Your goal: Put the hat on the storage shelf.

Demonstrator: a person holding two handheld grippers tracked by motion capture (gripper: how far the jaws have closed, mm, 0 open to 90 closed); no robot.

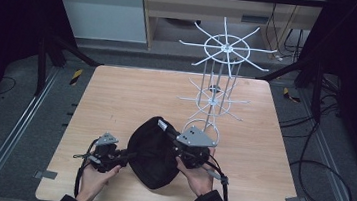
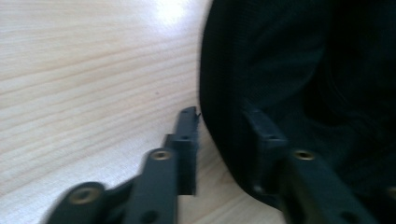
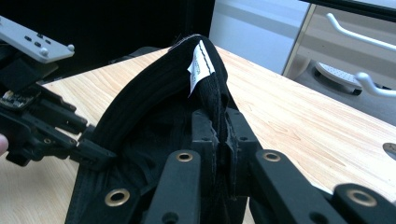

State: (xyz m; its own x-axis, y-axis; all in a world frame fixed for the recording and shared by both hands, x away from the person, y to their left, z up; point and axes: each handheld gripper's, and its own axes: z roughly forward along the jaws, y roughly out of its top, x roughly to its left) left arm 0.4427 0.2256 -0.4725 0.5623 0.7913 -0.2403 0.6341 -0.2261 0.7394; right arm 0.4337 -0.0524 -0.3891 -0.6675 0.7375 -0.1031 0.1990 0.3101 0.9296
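Note:
A black fabric cap (image 1: 153, 153) lies on the wooden table (image 1: 131, 95) near its front edge. My right gripper (image 1: 172, 137) is shut on the cap's raised rim, just below a white label (image 3: 198, 67), and the rim is pinched between its jaws (image 3: 219, 121). My left gripper (image 1: 128, 154) is at the cap's left edge. In the left gripper view it is open (image 2: 222, 116), with one jaw over the bare wood and the other against the black cloth (image 2: 280, 70). The right gripper view shows the left gripper (image 3: 95, 151) reaching the rim from the left.
A white wire rack (image 1: 215, 94) with two tiers of radiating hooks stands on the table behind and to the right of the cap. Dark frame posts and cables surround the table. A cabinet with a white handle (image 3: 355, 32) stands beyond the far edge.

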